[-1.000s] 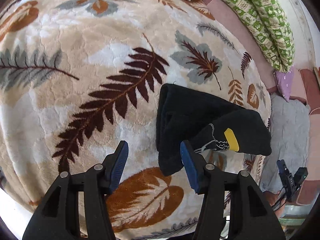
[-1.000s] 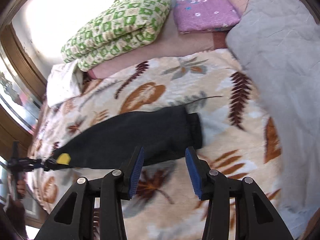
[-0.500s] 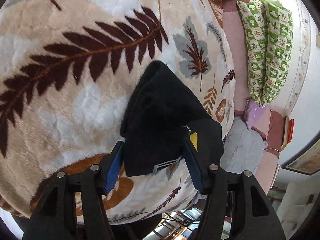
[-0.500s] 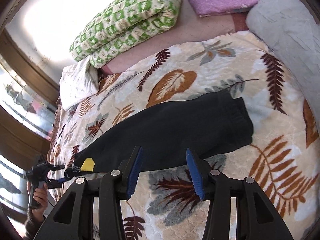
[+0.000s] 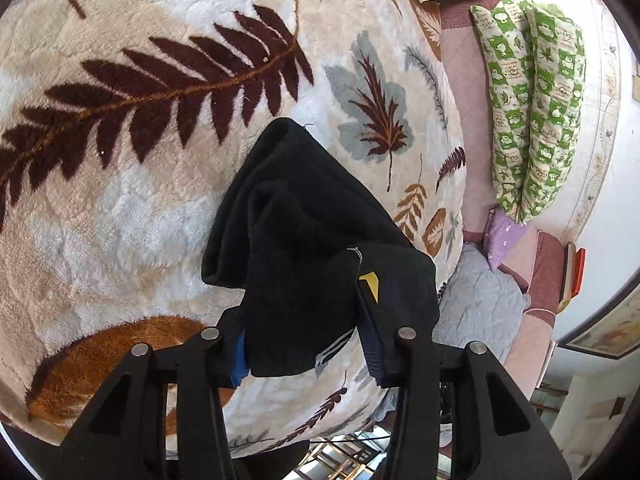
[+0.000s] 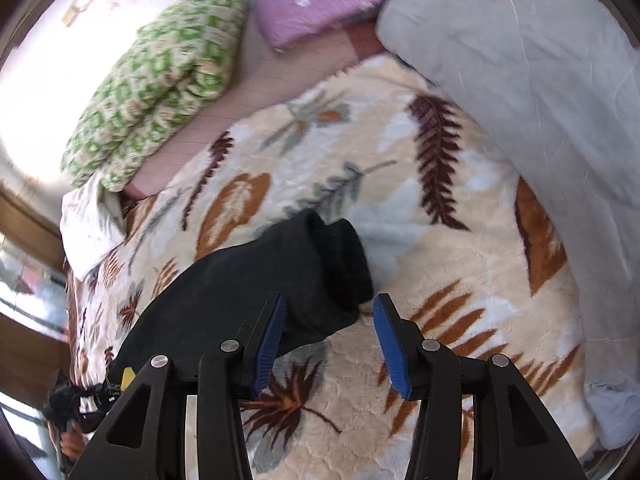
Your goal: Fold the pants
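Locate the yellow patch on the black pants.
In the left wrist view the yellow patch sits on the black pants beside the left gripper's right-hand finger; in the right wrist view it shows far lower left.

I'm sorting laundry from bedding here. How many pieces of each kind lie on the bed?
Black pants: 1
Leaf-print fleece blanket: 1
Green-and-cream patterned quilt: 1
Purple folded cloth: 1
Grey quilted cover: 1
White cloth: 1
Total: 6
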Available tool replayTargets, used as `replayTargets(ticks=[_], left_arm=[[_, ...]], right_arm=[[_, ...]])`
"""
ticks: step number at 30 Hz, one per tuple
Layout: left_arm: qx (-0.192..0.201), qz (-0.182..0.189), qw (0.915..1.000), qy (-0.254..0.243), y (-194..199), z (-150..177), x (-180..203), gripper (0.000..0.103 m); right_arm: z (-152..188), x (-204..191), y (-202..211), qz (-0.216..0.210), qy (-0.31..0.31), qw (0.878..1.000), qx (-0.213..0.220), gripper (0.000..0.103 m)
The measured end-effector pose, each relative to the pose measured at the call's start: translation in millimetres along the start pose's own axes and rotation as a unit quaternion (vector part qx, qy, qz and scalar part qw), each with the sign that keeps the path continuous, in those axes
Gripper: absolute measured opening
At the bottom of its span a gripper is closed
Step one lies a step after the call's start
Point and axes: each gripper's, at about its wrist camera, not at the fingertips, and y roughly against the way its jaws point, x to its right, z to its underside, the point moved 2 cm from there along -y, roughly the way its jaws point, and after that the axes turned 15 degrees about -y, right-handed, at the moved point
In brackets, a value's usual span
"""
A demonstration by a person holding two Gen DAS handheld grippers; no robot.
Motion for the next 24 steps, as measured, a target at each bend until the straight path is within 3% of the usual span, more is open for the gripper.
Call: replayTargets(ticks=[3, 5, 6, 8, 11, 17, 20, 22, 24], left_arm=[[-0.001, -0.003, 1.0, 0.0, -2, -2, 2, 0.043], [0.007, -0.011, 0.9999, -0.006, 1, -5, 6, 0.042], [0.012, -0.014, 0.9998, -0.01, 2, -7, 8, 0.036], [0.023, -0.018, 0.9994, -0.018, 7, -12, 15, 0.031], [0.04, -0.029, 0.9986, -0.019, 11, -22, 20, 0.024], [0.078, -0.03, 0.9961, -0.028, 26, -61, 50, 0.022], [0.125, -0.035, 0.9894, -0.066, 51, -75, 77, 0.021], [0.155, -0.058, 0.9807, -0.104, 64, -72, 88, 0.022], [0.148, -0.073, 0.9776, -0.131, 61, -65, 84, 0.022]], right_arm=[[-1, 3, -21, -0.045, -0.026, 0.998, -0.023, 0.048], [3, -1, -33, -0.04, -0.022, 0.999, -0.03, 0.046], [6, -4, -36, -0.028, -0.015, 0.999, -0.035, 0.041], [8, -8, -43, -0.018, -0.006, 0.998, -0.053, 0.006], [3, -19, -31, -0.027, 0.013, 0.999, -0.037, 0.006], [-23, -45, -6, -0.077, -0.006, 0.997, 0.006, 0.006], [-38, -61, 4, -0.121, -0.025, 0.992, 0.026, 0.006], [-44, -68, 16, -0.165, -0.028, 0.985, 0.048, 0.006], [-45, -71, 19, -0.176, -0.014, 0.982, 0.067, 0.006]])
